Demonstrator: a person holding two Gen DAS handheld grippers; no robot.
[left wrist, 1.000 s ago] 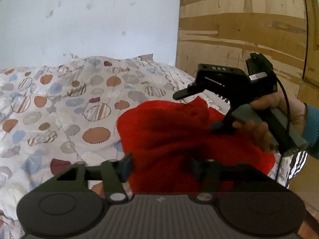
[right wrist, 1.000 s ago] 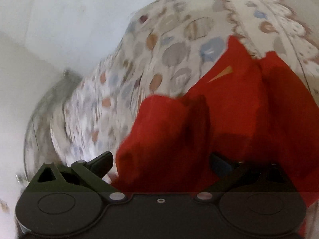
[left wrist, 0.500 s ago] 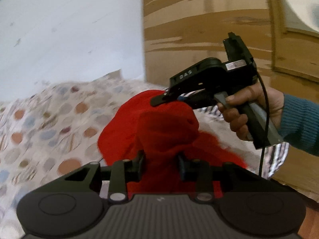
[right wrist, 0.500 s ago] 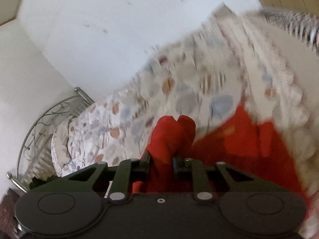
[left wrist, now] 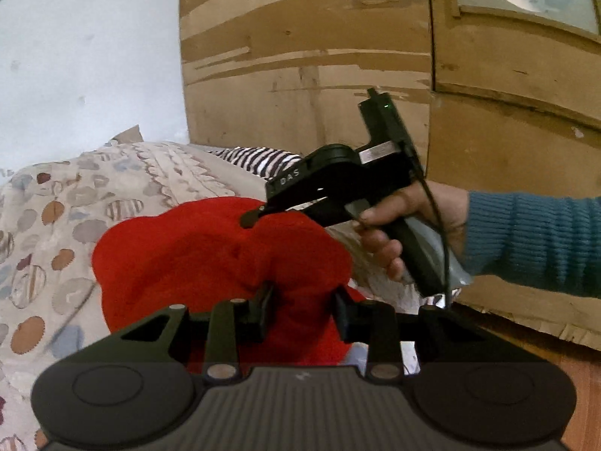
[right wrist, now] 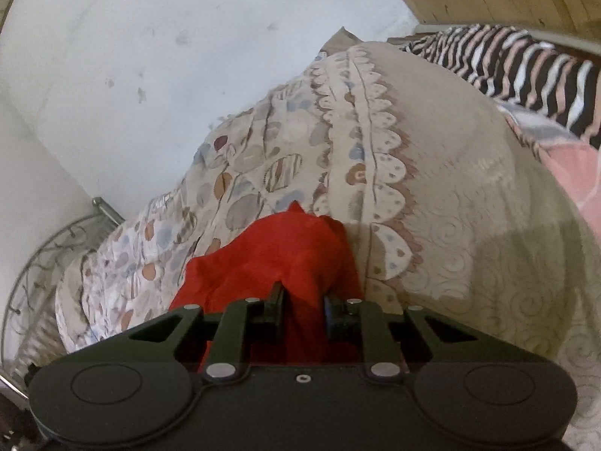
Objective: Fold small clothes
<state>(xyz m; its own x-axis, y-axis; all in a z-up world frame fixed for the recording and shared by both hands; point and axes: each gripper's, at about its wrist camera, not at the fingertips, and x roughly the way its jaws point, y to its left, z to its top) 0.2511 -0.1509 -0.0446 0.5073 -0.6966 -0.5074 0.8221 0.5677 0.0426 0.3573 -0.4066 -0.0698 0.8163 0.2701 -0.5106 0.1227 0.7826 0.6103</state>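
A small red garment [left wrist: 210, 259] hangs bunched over the patterned bedspread [left wrist: 49, 225]. My left gripper [left wrist: 303, 306] is shut on its near edge. My right gripper [right wrist: 303, 310] is shut on another part of the red garment [right wrist: 278, 248]; in the left wrist view the right gripper [left wrist: 251, 218] pinches the cloth's top right edge, held by a hand in a teal sleeve. The cloth is lifted between the two grippers, and its lower part is hidden behind them.
A striped black, white and pink cloth [right wrist: 526, 71] lies at the bed's far edge, with a pink item [right wrist: 574, 173] beside it. A wooden wardrobe [left wrist: 338, 56] stands right of the bed. A metal bed frame [right wrist: 45, 263] curves at the left. A white wall [right wrist: 150, 56] is behind.
Both grippers closed on the red garment and lifted it off the bedspread. Both views swung up and toward the wardrobe and the bed's far edge.
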